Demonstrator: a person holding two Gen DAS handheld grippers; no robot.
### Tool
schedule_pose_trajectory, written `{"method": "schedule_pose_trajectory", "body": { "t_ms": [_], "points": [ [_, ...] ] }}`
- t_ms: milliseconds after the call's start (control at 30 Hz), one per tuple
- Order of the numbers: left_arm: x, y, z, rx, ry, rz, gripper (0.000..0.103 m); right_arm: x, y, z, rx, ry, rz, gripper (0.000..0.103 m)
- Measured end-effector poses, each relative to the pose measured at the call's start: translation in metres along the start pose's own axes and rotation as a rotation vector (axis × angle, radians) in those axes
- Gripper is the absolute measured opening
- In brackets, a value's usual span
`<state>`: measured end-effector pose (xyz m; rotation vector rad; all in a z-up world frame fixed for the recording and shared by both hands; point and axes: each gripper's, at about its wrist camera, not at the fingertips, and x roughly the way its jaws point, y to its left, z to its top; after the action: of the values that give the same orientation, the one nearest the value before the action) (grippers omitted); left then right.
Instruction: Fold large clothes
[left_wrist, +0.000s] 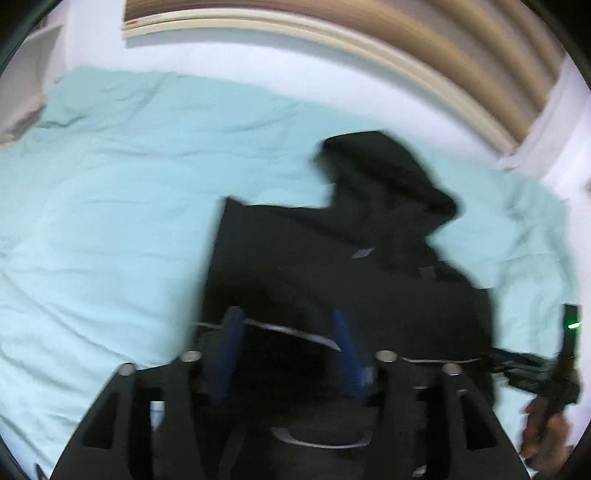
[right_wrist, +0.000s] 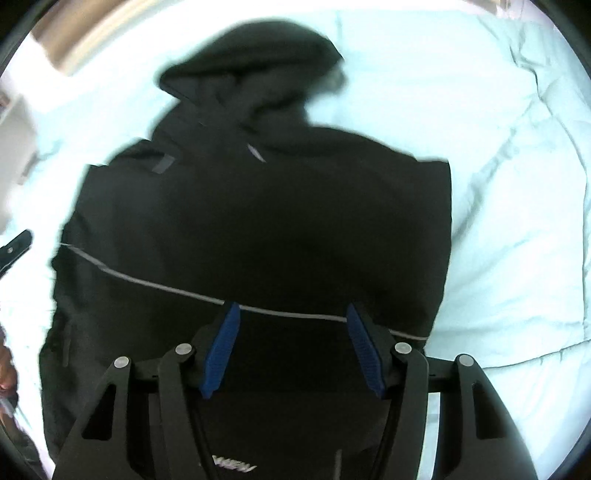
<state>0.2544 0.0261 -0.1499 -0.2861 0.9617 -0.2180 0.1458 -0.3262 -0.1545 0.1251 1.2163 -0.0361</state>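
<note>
Both my grippers, left and right, hang spread over the black jacket, pinching nothing; it lies flat on the bedsheet, ready for folding.

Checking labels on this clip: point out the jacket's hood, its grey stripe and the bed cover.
hood (right_wrist: 255, 55), right wrist view, hood's crown.
grey stripe (right_wrist: 147, 282), right wrist view, mid-stripe.
bed cover (left_wrist: 110, 206), left wrist view, bare fabric.

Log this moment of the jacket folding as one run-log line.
stage: mid-fold | black hooded jacket: on light blue bedding | left gripper: open, empty | right gripper: open, above jacket
</note>
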Motion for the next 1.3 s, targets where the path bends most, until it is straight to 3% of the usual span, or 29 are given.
{"method": "schedule_pose_trajectory", "body": {
  "t_ms": [33, 67, 167, 233, 300, 433, 567, 633, 700, 933, 1100, 1300],
  "points": [
    [0.007, -0.009, -0.004, 0.007, 0.024, -0.063, 0.057, -0.001, 0.004, 0.001, -0.010, -0.005, 0.002, 0.063],
    [0.015, -0.018, -0.006, 0.020, 0.043, -0.078, 0.057, 0.000, 0.011, -0.001, -0.031, -0.008, 0.002, 0.063],
    [0.068, -0.042, -0.024, 0.090, 0.174, 0.007, 0.057, 0.024, 0.029, -0.010, -0.082, 0.048, -0.032, 0.063],
    [0.104, -0.037, -0.038, 0.076, 0.278, 0.057, 0.056, 0.041, 0.038, -0.019, -0.141, 0.064, -0.092, 0.063],
    [0.123, -0.030, -0.048, 0.066, 0.304, 0.082, 0.056, 0.055, 0.044, -0.026, -0.210, 0.073, -0.145, 0.063],
    [0.126, -0.029, -0.042, 0.019, 0.317, 0.105, 0.056, 0.064, 0.045, -0.027, -0.231, 0.093, -0.177, 0.063],
    [0.098, -0.037, -0.041, 0.030, 0.298, 0.107, 0.056, 0.051, 0.040, -0.020, -0.190, 0.137, -0.156, 0.063],
    [0.066, -0.050, -0.044, 0.043, 0.257, 0.051, 0.057, 0.026, 0.037, -0.021, -0.158, 0.124, -0.105, 0.063],
    [0.041, -0.051, -0.053, 0.033, 0.240, 0.009, 0.057, -0.007, 0.033, -0.034, -0.116, 0.090, -0.050, 0.063],
    [-0.032, -0.048, -0.085, 0.063, 0.223, -0.064, 0.057, -0.071, 0.027, -0.085, 0.062, 0.058, -0.004, 0.063],
    [-0.057, -0.039, -0.095, 0.137, 0.230, -0.096, 0.057, -0.106, 0.030, -0.110, 0.216, 0.017, 0.009, 0.064],
    [-0.084, -0.010, -0.080, 0.162, 0.207, -0.158, 0.057, -0.133, 0.050, -0.123, 0.331, -0.059, 0.031, 0.064]
  ]
}}
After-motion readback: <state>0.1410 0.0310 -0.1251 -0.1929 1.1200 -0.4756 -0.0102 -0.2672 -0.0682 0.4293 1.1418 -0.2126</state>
